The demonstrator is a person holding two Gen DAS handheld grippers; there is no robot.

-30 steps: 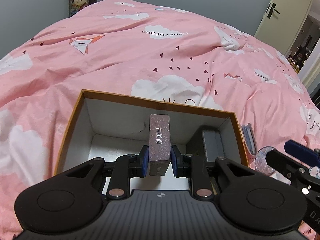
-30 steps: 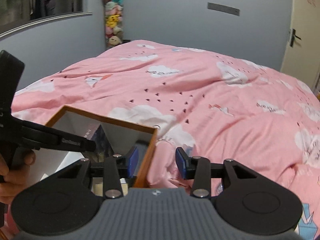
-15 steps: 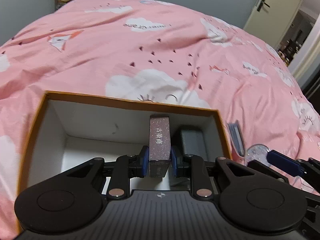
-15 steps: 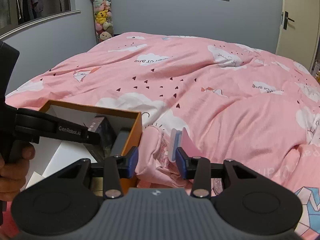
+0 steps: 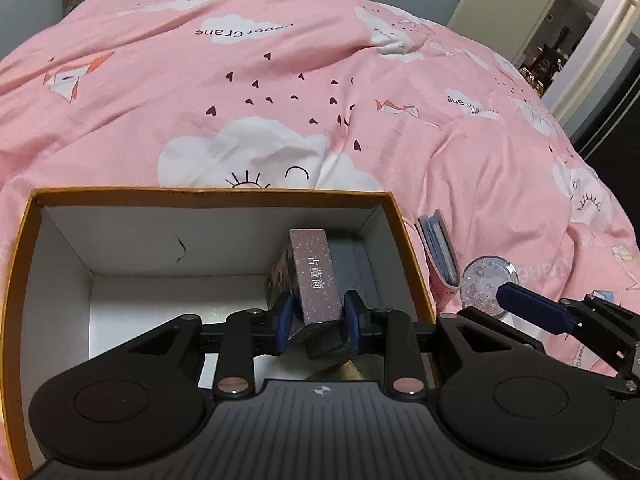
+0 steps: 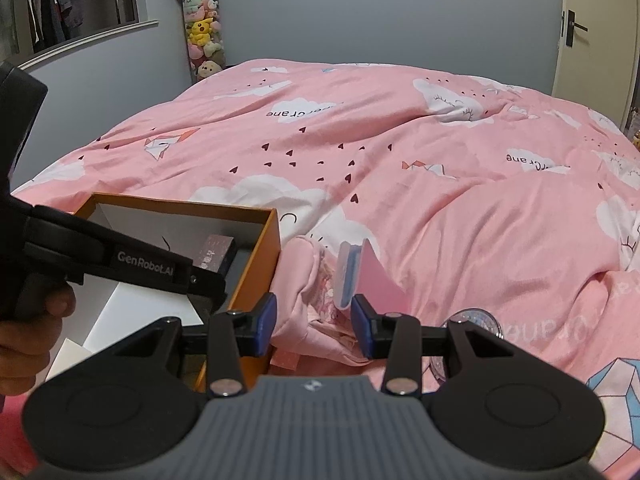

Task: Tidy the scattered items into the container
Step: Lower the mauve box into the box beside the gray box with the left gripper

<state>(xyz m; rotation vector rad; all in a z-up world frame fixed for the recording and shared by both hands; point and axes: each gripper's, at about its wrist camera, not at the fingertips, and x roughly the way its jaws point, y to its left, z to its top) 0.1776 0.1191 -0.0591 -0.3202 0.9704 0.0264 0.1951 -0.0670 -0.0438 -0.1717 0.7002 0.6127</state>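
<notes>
The orange cardboard container lies open on the pink duvet. My left gripper is inside it at the right end. Its jaws are opening around a glittery purple box, which leans left with a gap at the left pad, beside a grey box. Just right of the container, my right gripper stands open over bunched pink fabric, nothing gripped. A pink and blue card wallet stands right beyond its pads. A round glitter disc lies to the right.
The pink duvet with cloud prints covers the whole bed. A hand holds the left gripper's handle at the left of the right wrist view. A tube of plush toys stands by the grey wall; a door is at the right.
The left gripper sank deeper into the container and its pads parted; the purple box now leans instead of standing straight. The right gripper dropped towards the card wallet.
</notes>
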